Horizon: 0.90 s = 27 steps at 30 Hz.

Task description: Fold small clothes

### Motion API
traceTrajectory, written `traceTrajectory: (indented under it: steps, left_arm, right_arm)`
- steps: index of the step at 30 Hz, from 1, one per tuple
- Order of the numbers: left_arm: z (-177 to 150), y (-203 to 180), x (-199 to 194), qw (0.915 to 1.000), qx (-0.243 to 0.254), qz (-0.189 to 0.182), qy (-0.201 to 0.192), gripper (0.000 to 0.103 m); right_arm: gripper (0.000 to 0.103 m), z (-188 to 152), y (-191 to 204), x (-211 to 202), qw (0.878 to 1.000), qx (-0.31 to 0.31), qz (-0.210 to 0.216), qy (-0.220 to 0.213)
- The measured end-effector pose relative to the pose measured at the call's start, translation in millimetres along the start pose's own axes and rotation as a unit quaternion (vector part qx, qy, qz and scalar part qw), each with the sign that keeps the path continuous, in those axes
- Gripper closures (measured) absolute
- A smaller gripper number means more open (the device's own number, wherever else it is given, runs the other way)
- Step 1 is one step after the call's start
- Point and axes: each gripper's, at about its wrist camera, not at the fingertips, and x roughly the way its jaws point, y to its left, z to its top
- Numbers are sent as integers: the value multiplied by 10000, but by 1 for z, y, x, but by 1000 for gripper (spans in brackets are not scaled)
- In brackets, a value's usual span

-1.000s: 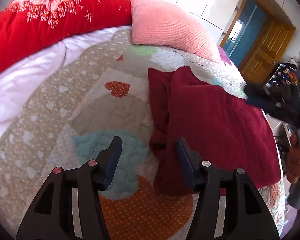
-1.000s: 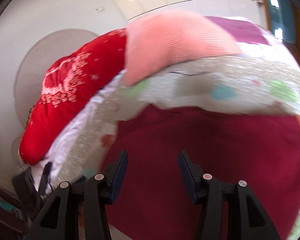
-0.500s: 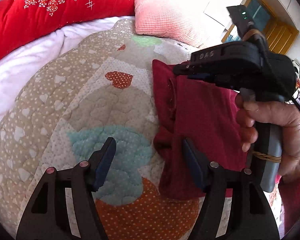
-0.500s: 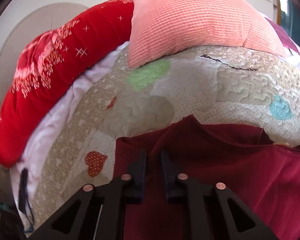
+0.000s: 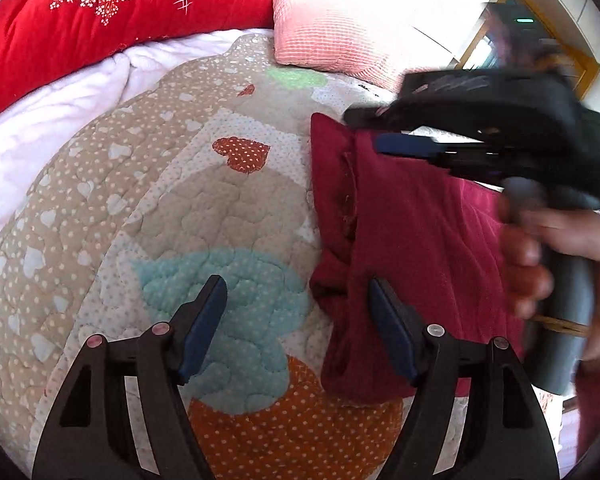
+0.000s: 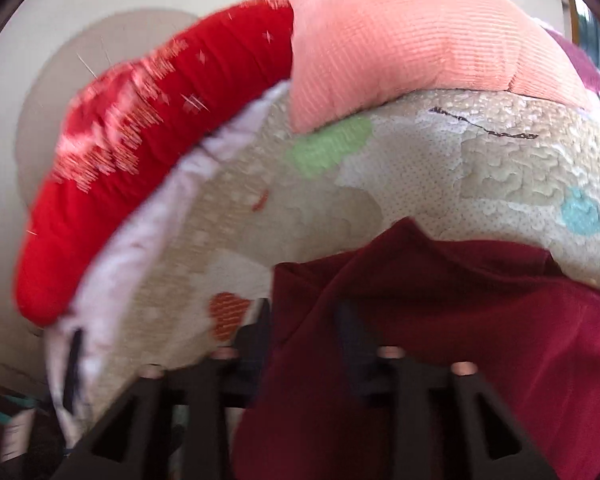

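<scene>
Left wrist view: your left gripper [image 5: 296,312] is spreading, nothing pinched, over the patchwork heart-print quilt [image 5: 148,208]. The dark red knit garment [image 5: 412,248] lies at 3 o'clock, its bunched edge at the right finger. A hand [image 5: 556,256] with the right gripper [image 5: 364,128] blocks 2 o'clock.

Right wrist view, blurred: right gripper [image 6: 306,320] is widening, with a garment fold draped between the jaws. The salmon ribbed pillow [image 6: 404,40] sits at 12, the red floral duvet [image 6: 140,148] at 10.

Matt maroon cloth garment [image 5: 416,248] on puckered quilt [image 5: 228,216]
</scene>
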Motion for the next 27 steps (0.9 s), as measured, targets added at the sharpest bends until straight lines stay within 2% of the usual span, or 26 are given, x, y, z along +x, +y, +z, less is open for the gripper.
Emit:
traceTrajectory:
  steps: [3, 8, 16, 21, 23, 25, 27]
  left_arm:
    - [-1, -1, -2, 10000, -17, -47, -23, 29]
    - [-4, -5, -5, 9995, -4, -317, 34, 29]
    - [-5, -10, 0, 9997, 98, -221, 47, 29]
    - [-4, -10, 2, 9997, 112, -203, 37, 29]
    - [-4, -11, 2, 9997, 99, -221, 29, 29]
    - [-4, -10, 3, 9996, 77, -267, 16, 29]
    - [-3, -10, 4, 9993, 33, -361, 13, 29]
  right_arm:
    - [59, -6, 8, -23, 9994, -291, -153, -110]
    - [55, -14, 8, -27, 9994, -277, -170, 155]
    - [54, -19, 4, -30, 9993, -176, -251, 221]
    - [53, -27, 5, -41, 9985, -347, -349, 232]
    - [51, -29, 6, -46, 9980, -431, -400, 233]
    - [43, -32, 6, -51, 9978, -470, -433, 202]
    - [42, -32, 5, -52, 9981, -434, -411, 173]
